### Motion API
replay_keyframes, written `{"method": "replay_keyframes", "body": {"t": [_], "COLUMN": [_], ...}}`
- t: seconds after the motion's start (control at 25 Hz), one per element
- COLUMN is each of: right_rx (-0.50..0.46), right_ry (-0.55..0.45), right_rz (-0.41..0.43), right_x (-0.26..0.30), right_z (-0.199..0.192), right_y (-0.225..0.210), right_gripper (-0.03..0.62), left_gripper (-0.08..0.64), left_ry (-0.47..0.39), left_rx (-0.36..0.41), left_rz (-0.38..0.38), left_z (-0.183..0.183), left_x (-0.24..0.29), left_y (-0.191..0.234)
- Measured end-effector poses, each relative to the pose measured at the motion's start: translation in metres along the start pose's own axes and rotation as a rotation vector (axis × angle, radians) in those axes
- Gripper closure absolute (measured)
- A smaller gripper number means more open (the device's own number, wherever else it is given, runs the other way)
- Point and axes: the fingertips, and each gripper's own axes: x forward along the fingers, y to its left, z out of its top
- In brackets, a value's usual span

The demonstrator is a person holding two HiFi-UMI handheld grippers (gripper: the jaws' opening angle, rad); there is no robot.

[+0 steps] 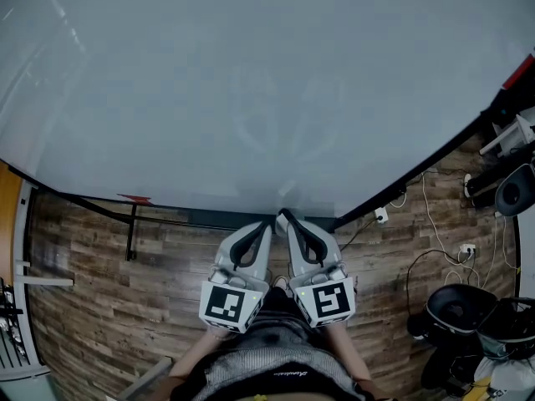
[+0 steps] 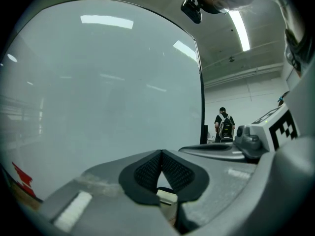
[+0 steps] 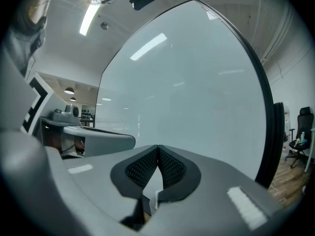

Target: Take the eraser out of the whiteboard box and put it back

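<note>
Ahead: the whiteboard (image 1: 251, 82) fills the whole front, a flat wall close before both tips; no way through.
Between grippers: the left gripper (image 1: 266, 224) and right gripper (image 1: 285, 215) lie side by side with jaws together, tips almost meeting; no gap to pass.
Below board, left: a black frame bar (image 1: 132, 228) and a red piece (image 1: 134, 199) sit at the edge; the floor (image 1: 100, 307) beneath is open.
Right floor: cables (image 1: 430, 215), a socket (image 1: 381, 215) and dark gear (image 1: 456, 312) crowd it.
Past board's right edge: open room, a chair (image 3: 299, 141) well off.
Far background: a person (image 2: 225, 124), well apart.
</note>
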Motion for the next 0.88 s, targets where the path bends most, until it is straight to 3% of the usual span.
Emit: {"method": "replay_keyframes", "body": {"t": [0.32,0.88], "right_rx": [0.010,0.008], "right_ry": [0.027,0.089], "right_rz": [-0.009,-0.022], "right_x": [0.015,0.031], "right_z": [0.001,-0.017], "right_y": [0.001,-0.002], "right_gripper": [0.589,0.589], "left_gripper": [0.560,0.560], "left_ry": [0.013,0.041], "left_rx": [0.021,0.014], "left_rz": [-0.041,-0.033], "left_z": [0.001,-0.007], "left_x": [0.008,0.006], "left_y": [0.008,0.027]}}
